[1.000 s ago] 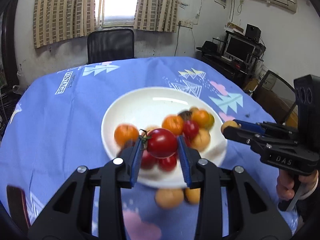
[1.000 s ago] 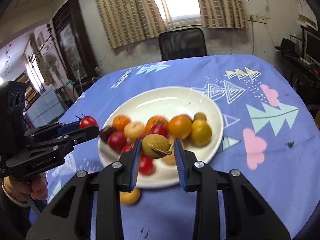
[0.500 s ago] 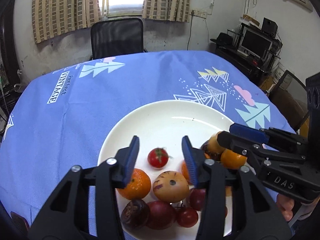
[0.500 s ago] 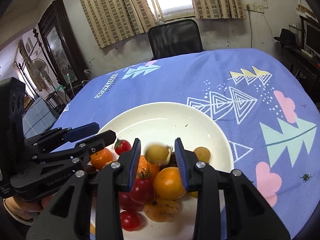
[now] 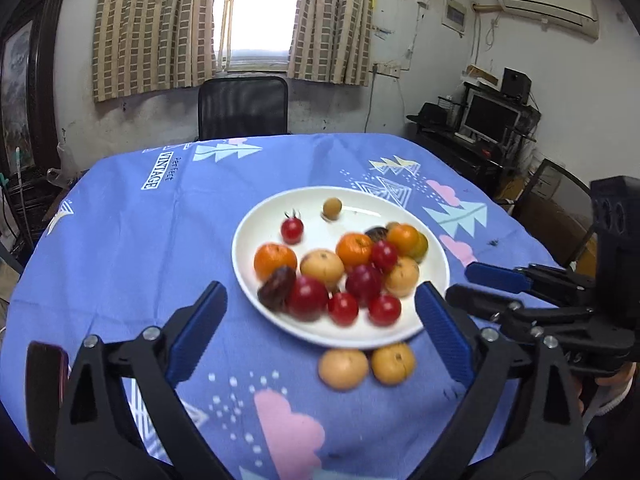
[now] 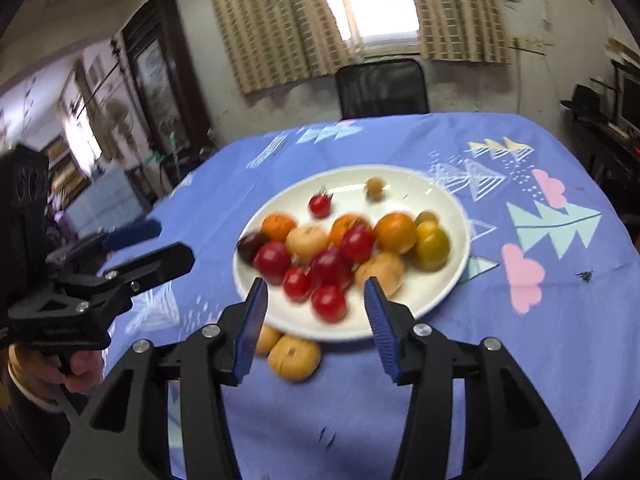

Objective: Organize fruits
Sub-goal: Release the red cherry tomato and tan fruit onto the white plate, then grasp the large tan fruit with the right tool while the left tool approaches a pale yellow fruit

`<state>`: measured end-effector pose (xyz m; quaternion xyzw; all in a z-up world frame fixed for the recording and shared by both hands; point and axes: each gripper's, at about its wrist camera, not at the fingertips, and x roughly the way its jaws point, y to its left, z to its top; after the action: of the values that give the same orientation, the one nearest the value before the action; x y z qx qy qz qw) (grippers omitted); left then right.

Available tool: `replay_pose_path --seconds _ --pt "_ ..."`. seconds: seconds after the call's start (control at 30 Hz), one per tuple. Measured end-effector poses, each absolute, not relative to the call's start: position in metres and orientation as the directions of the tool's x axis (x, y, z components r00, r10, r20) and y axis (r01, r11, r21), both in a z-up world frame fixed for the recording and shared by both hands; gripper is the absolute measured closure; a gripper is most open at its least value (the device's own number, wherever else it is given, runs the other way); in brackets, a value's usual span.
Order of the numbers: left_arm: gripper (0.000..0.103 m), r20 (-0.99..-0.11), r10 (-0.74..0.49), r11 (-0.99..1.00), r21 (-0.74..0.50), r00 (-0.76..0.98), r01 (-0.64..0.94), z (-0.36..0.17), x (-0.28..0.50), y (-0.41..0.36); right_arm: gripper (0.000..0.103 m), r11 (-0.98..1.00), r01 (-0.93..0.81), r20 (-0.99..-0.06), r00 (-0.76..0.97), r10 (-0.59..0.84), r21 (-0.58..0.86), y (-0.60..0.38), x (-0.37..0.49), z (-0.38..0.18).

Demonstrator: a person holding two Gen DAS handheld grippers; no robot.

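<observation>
- A round white ceramic plate (image 5: 434, 254) is seen on the blue patterned tablecloth over the surface (image 5: 120, 248), nearer the near edge than the far one.
- Most of the fruit is already gathered on it: a heap of red cherry tomatoes (image 5: 344, 307), orange tangerines (image 5: 275, 259) and tan round fruits (image 5: 322, 267) is piled on the near half.
- One small stemmed red tomato (image 5: 292, 229) and one small yellow-brown fruit (image 5: 332, 207) are set apart on the far half.
- Two tan-orange fruits (image 5: 365, 363) are left on the cloth, just beside the plate's near rim and touching each other.
- The left gripper (image 5: 320, 320) is held above the near edge, fingers spread wide, nothing between them.
- The right gripper (image 6: 314, 314) is likewise spread and empty.
- The task is judged nearly done; only the two stray fruits appear to remain to be lifted onto the plate.
</observation>
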<state>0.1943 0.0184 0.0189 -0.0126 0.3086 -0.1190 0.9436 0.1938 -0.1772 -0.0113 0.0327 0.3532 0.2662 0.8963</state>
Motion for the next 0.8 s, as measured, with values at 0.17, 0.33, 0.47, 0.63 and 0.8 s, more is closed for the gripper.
replay_pose_path --seconds 0.17,0.33,0.47,0.63,0.8 --pt "0.005 -0.576 -0.174 0.975 0.014 0.799 0.222 -0.007 0.173 0.025 0.052 0.821 -0.545 -0.666 0.549 0.505 0.173 -0.152 0.174 -0.032" --pt "0.005 -0.627 -0.102 0.987 0.035 0.772 0.159 -0.026 0.173 0.037 0.052 0.831 -0.537 -0.700 0.539 0.468 0.142 -0.142 0.174 -0.045" --pt "0.005 -0.661 -0.101 0.991 -0.001 0.744 0.135 -0.034 0.173 0.042 0.052 0.843 -0.519 -0.723 0.527 0.446 0.142 -0.138 0.180 -0.058" --pt "0.004 -0.657 -0.115 0.991 -0.020 0.746 0.135 -0.034 0.168 0.043 0.052 0.852 -0.504 -0.742 0.516 0.429 0.143 -0.134 0.187 -0.068" --pt "0.004 -0.662 -0.126 0.989 -0.024 0.739 0.147 -0.034 0.166 0.041 0.052 0.853 -0.503 -0.759 0.502 0.416 0.135 -0.126 0.192 -0.076"
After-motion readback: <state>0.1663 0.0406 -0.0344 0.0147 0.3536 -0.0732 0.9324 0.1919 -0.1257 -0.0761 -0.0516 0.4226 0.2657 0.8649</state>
